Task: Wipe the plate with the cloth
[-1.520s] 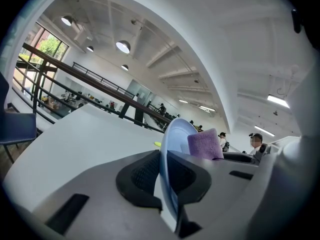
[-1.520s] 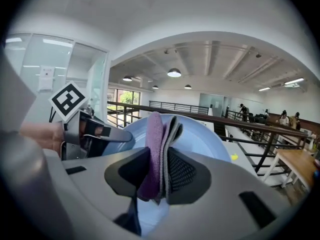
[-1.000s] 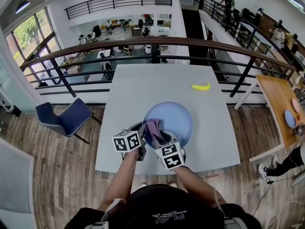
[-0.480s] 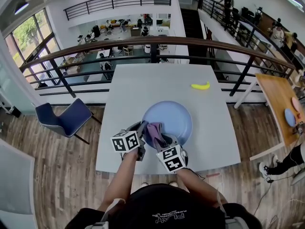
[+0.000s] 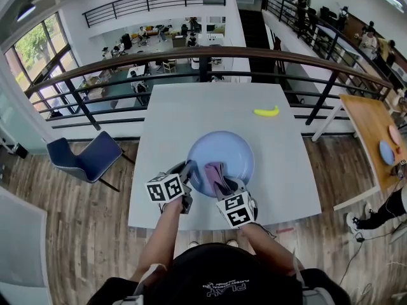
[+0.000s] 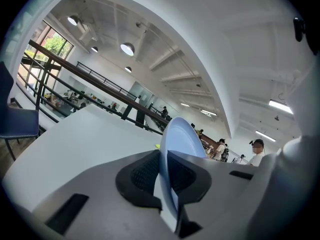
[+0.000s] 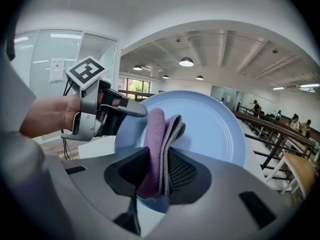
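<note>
My left gripper (image 6: 165, 179) pinches the rim of the one blue plate (image 5: 232, 151) over the table (image 5: 172, 119). My right gripper (image 7: 159, 174) clamps the one folded purple cloth (image 7: 156, 129), which lies against the plate's face. One banana (image 5: 266, 112) lies well beyond. Both grippers hide the plate's near rim.

Pale grey rectangular surface (image 5: 191, 107), plain top, mostly bare, standing on a wood-plank floor (image 5: 76, 196). A yellow banana (image 5: 267, 112) lies flat on it toward the far right, well apart from anything else. A light blue plate (image 5: 232, 148) is over the near middle, looks tilted up; can't tell if its lower rim rests on the surface.
</note>
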### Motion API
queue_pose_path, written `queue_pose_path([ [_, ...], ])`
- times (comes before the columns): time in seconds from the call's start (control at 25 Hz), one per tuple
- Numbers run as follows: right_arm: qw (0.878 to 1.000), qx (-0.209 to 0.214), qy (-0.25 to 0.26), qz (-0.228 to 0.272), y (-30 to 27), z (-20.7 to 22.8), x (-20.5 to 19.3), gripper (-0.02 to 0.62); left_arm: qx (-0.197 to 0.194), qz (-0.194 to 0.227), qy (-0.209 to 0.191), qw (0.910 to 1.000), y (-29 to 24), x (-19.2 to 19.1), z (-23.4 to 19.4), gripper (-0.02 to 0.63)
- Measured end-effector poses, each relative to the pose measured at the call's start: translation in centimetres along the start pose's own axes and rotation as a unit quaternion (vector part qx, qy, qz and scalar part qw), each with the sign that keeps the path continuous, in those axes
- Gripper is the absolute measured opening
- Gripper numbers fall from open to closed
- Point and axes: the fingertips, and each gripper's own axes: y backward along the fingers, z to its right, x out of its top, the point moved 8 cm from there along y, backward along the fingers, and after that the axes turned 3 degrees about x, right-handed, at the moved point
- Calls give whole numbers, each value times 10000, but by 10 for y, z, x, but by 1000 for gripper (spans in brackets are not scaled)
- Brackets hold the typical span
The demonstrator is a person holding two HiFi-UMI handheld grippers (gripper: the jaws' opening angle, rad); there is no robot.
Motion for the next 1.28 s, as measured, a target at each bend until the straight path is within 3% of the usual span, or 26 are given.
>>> queue_pose_path([
  [0.36,9993,-217,-303,-84,13,20,-6,114,-25,42,250,9997,6,-3,-4,37],
  [1.0,9926,-1179,-298,36,23,87,-10,114,-74,36,114,9999,1,-5,2,37],
  [1.28,9928,-1004,-316,568,38,73,14,114,-60,81,97,9999,7,2,1,34],
])
